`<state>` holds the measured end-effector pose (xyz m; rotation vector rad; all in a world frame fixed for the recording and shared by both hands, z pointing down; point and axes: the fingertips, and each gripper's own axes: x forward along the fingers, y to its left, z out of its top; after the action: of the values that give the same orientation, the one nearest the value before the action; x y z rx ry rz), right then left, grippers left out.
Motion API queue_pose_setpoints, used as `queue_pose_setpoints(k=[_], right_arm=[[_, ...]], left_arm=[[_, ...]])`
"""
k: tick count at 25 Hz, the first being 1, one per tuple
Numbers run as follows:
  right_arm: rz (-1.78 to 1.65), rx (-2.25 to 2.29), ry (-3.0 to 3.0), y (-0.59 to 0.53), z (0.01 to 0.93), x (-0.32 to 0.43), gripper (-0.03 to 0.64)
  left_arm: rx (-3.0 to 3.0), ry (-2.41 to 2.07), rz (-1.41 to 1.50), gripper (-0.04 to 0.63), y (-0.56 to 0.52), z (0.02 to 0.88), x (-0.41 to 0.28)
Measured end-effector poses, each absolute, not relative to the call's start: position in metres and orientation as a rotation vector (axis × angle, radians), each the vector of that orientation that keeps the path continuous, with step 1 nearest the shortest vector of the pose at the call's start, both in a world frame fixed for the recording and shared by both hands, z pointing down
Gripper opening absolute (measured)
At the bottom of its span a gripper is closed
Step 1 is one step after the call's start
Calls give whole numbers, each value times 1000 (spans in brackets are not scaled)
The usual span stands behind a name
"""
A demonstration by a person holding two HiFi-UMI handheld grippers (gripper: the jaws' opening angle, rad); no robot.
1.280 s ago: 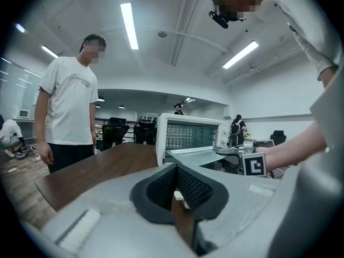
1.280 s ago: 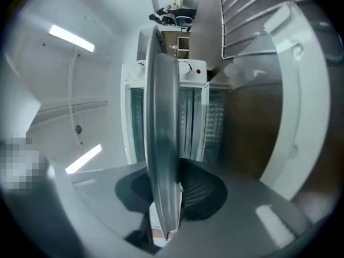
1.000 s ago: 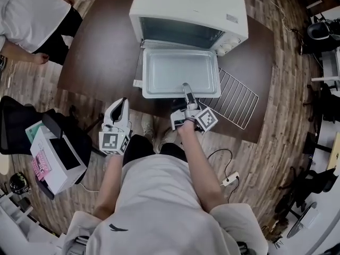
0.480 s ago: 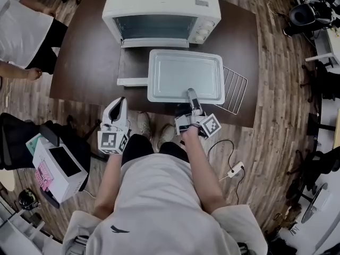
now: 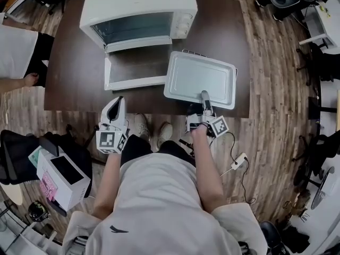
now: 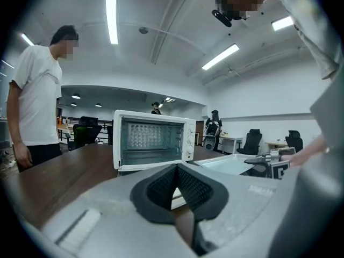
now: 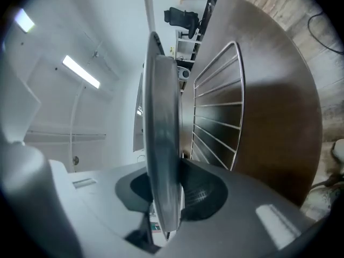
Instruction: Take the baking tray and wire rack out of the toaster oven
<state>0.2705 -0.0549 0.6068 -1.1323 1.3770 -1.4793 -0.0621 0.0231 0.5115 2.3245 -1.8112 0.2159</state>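
Your R tongs [image 5: 205, 97] clamp the tray [image 5: 199, 78] by its near rim, rack [image 7: 220, 106] under it; L tongs [image 5: 118, 104] are pressed together, empty.

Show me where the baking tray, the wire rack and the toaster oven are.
baking tray [image 5: 196, 77], head view, on its bare floor.
wire rack [image 7: 220, 104], right gripper view, on one cross wire.
toaster oven [image 5: 138, 4], head view, on its white top.
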Motion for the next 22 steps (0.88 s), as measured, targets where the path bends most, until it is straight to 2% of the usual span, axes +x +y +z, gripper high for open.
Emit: queue_pose_setpoints(k=[7,22], right_arm=[[-1445,-1190,1323,-60,620,308,89],[-1521,-1172,1236,-67,644,307,91]], left_arm=[[2339,-1781,239,3,11,516,-51],[2335,-1722,194,3,-15,520,-22]])
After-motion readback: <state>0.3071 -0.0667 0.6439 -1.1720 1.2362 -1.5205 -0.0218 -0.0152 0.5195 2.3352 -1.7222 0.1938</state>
